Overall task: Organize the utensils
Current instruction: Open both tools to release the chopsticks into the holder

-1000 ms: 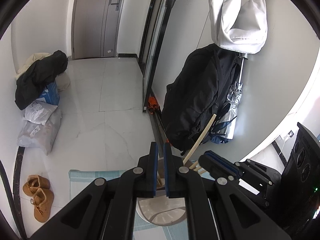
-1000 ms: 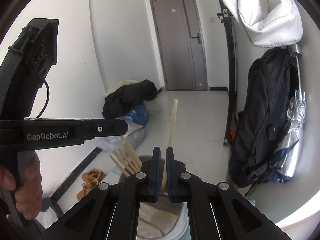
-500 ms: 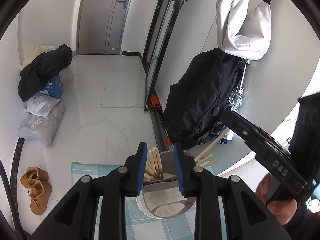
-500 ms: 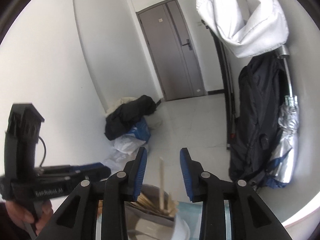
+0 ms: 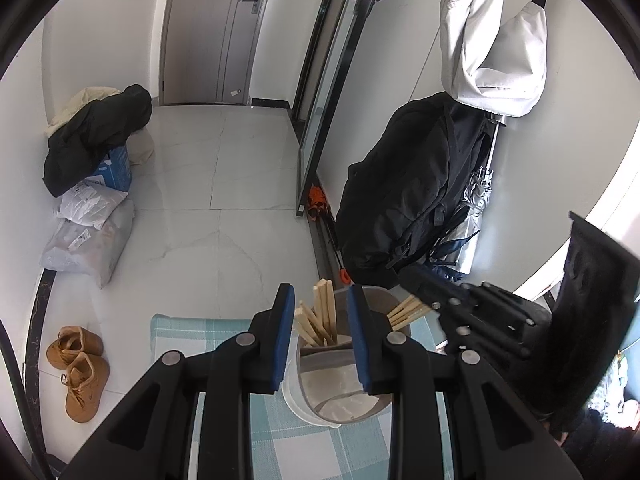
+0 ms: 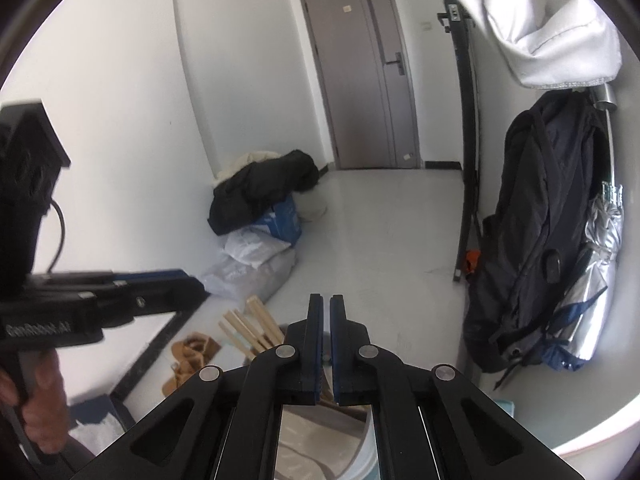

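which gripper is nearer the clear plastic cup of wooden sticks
Left. The left gripper straddles the clear plastic cup, jaws open on either side of its wooden sticks. The right gripper, shut and empty, hovers just beside the rim.

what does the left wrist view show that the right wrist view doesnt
Only the left wrist view: the checked teal cloth under the holder, and the left hand-held gripper, open, astride the holder's rim.
Only the right wrist view: a hand on the left hand-held gripper's grip, and the right hand-held gripper shut on nothing after closing.
Both: wooden sticks in the holder, tan boots, the grey door, the black backpack.
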`<state>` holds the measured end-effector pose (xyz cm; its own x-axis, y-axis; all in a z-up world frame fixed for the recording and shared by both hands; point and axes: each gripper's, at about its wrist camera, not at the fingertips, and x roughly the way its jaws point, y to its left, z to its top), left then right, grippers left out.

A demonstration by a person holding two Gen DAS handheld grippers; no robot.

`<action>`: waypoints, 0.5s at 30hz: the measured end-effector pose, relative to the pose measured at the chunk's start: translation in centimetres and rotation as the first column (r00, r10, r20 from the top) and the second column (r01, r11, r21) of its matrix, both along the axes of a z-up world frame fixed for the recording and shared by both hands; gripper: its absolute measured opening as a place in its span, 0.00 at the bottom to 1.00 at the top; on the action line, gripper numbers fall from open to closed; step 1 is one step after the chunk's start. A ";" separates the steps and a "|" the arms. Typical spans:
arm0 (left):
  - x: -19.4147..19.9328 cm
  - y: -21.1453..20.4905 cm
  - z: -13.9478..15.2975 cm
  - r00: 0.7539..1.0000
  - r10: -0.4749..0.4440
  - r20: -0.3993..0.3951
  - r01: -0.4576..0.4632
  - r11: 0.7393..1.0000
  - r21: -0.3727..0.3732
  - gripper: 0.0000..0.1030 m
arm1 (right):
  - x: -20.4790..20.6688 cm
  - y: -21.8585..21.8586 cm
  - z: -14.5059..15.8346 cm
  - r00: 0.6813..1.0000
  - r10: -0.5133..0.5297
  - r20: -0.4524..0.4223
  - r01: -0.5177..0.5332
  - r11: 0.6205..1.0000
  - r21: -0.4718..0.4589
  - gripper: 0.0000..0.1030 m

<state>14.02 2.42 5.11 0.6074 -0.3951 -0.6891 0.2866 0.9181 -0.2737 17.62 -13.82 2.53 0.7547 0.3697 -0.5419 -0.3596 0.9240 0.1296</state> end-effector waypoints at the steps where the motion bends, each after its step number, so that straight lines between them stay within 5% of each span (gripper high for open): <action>1: -0.1 0.1 0.0 1.000 0.001 -0.001 -0.001 1.000 -0.002 0.21 | 0.0 0.1 -0.1 1.000 -0.004 -0.006 0.004 1.000 -0.011 0.04; 3: -0.5 0.2 0.2 1.000 0.008 0.000 -0.008 1.000 -0.003 0.21 | 0.2 0.0 -0.4 0.999 -0.008 -0.032 0.008 1.000 -0.007 0.07; 7: -1.3 0.2 0.8 1.000 0.024 0.012 -0.024 1.000 0.000 0.21 | -1.4 -1.5 0.2 0.999 -0.036 -0.017 0.037 0.998 0.051 0.35; 9: -1.7 0.1 1.2 1.000 0.024 0.017 -0.024 1.000 -0.007 0.22 | -2.6 -2.2 1.0 0.999 -0.046 0.003 0.045 0.996 0.073 0.39; 15: -4.0 -0.1 2.8 0.996 0.047 0.078 -0.046 0.999 -0.009 0.47 | -6.3 -3.9 3.1 0.994 -0.092 0.058 0.086 0.991 0.099 0.53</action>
